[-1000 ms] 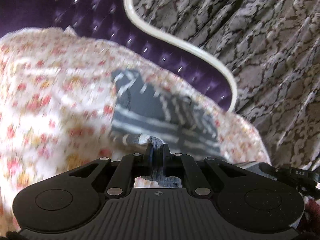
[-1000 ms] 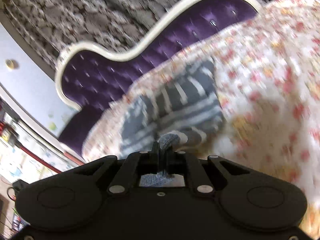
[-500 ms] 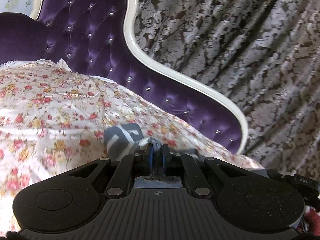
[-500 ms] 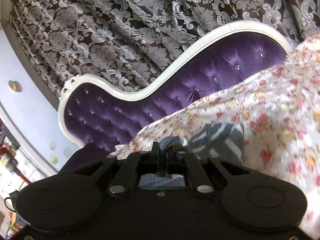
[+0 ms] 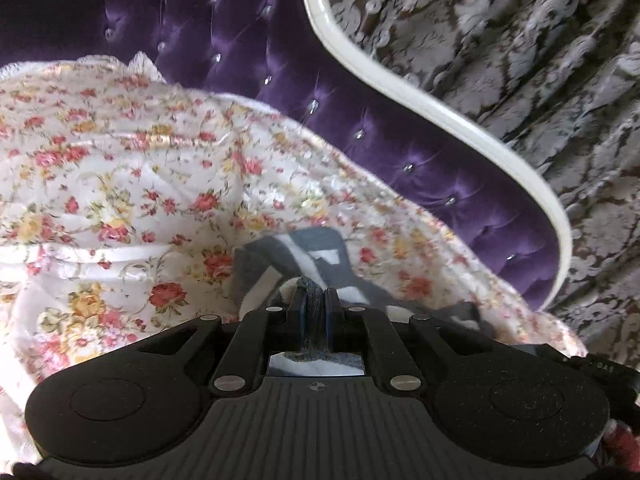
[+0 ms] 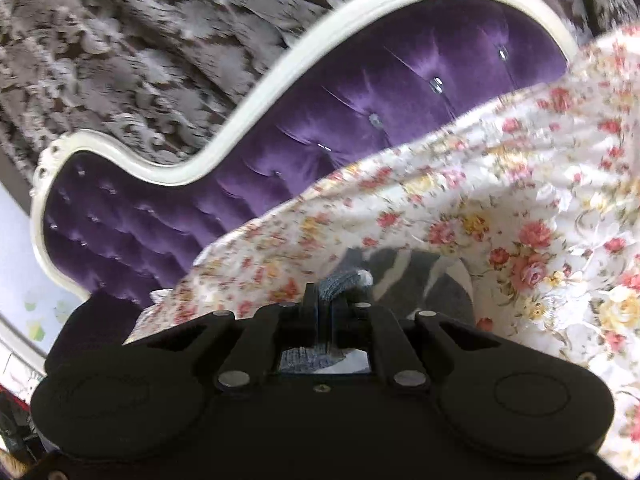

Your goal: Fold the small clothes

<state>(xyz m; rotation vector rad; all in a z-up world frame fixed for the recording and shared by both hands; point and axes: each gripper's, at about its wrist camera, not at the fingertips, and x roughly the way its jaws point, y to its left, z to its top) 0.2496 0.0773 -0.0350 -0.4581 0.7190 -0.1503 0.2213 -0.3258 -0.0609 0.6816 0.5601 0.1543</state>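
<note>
Left gripper (image 5: 315, 294) and right gripper (image 6: 326, 290), jaws clamped on a grey-and-white striped garment (image 5: 320, 256), above a floral bedspread (image 5: 120, 184).

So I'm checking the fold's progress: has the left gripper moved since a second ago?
Yes. The left gripper, shut on the striped garment, has carried it toward the purple headboard, which now looms closer.
</note>
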